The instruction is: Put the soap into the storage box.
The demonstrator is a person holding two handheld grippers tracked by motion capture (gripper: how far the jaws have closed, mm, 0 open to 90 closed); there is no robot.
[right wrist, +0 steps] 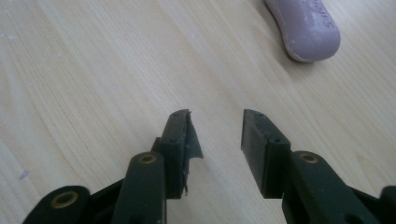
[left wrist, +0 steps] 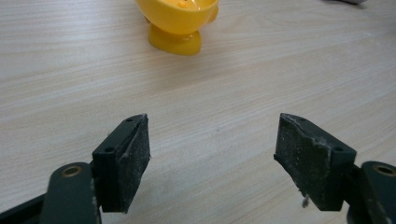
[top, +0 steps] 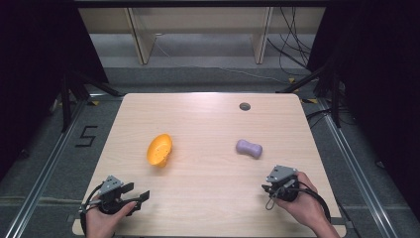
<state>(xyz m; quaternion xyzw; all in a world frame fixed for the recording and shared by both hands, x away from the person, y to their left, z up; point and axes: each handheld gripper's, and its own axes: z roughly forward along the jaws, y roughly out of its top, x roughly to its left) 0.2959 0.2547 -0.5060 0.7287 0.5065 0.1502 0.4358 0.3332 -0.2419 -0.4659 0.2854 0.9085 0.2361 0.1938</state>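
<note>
Wood table (top: 208, 119), yellow cup (top: 159, 149) far-left, purple soap (top: 248, 148) right, L gripper (top: 134, 193) jaws spread, R gripper (top: 268, 187) jaws narrowly apart, both empty.

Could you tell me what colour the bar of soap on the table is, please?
The soap is pale purple, clearest in the right gripper view.

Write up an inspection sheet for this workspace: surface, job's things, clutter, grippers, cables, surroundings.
Surface: pale wooden table, with a dark round plug near its far edge.
Job's things: yellow cup left of centre; purple soap bar right of centre.
Clutter: nothing seen.
Grippers: left gripper wide open, empty; right gripper jaws closer together, still apart, empty.
Cables: black cable trails from each gripper; floor cables behind the table.
Surroundings: grey floor, dark curtains, taped 5 on the floor.
</note>
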